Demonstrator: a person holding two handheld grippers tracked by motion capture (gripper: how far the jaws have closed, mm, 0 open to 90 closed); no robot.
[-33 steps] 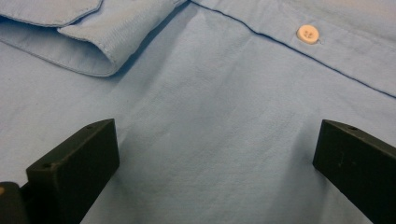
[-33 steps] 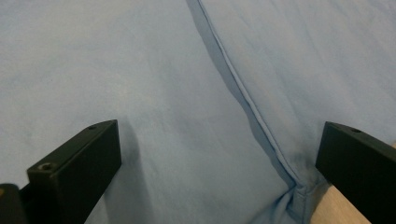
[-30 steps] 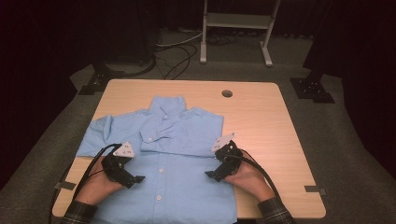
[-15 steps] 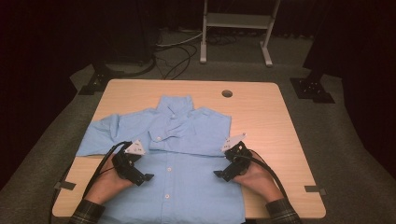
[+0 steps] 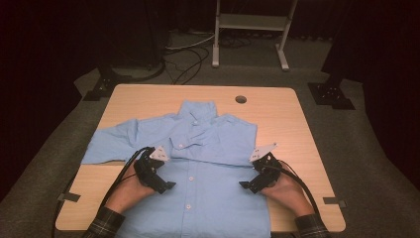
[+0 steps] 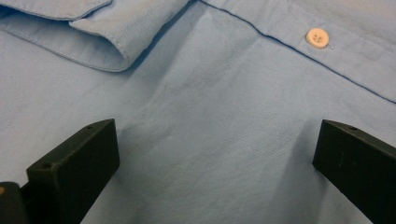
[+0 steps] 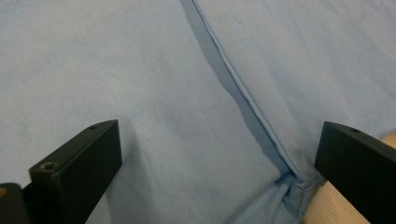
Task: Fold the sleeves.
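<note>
Blue shirt point(image 5: 208, 148) lies buttoned-side up on the bench point(image 5: 277, 106), collar toward the far edge, one sleeve spread out to the left, hem hanging over the near edge. Left tongs point(image 5: 163, 186) sit on the shirt left of the button line, jaws wide apart with flat cloth between them and nothing gripped — a folded cuff point(image 6: 100, 39) and a button point(image 6: 317, 37) lie just ahead. Right tongs point(image 5: 247, 186) rest at the shirt's right edge, also spread wide and holding nothing — a seam point(image 7: 243, 93) runs between the jaws and bare bench shows beside it.
</note>
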